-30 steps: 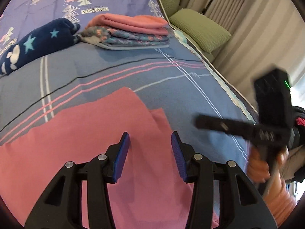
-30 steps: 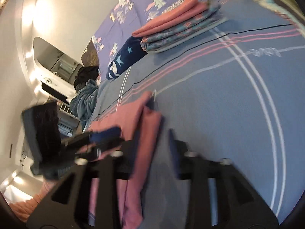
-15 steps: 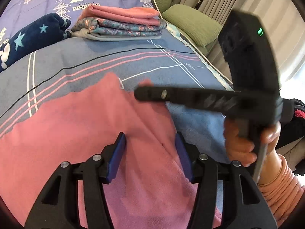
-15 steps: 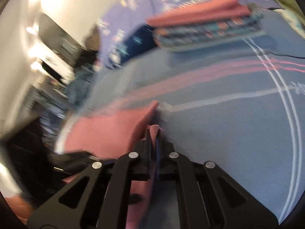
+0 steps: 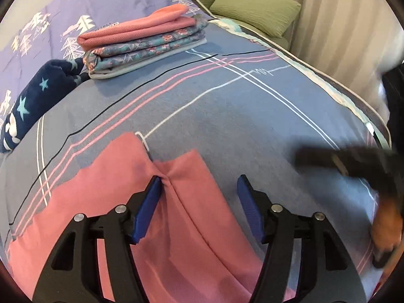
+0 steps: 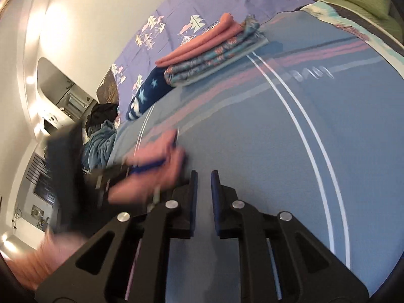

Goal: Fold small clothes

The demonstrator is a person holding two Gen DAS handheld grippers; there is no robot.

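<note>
A pink garment (image 5: 176,227) is spread flat on the blue striped bedspread (image 5: 240,116), at the near edge of the bed. The left gripper (image 5: 199,194) is held low over this garment with its jaws wide apart; its left blue pad (image 5: 149,207) presses into a crease of the pink cloth, while the other pad is seen over bare bedspread just beside the garment's right edge. Nothing is clamped between them. A small white loop (image 5: 142,139) shows at the garment's far corner.

The right gripper (image 6: 202,181) is seen over bare bedspread, just to the right of the garment, its jaws parted by a narrow gap with nothing between them. In the left wrist view it appears only as a dark blur well to the right of the garment.

Beyond the garment, toward the head of the bed, a stack of folded clothes (image 5: 144,43) is placed, with a navy star-patterned item (image 5: 38,96) just beside it. Green pillows (image 5: 255,10) lie further back, by the curtain (image 5: 335,25).
</note>
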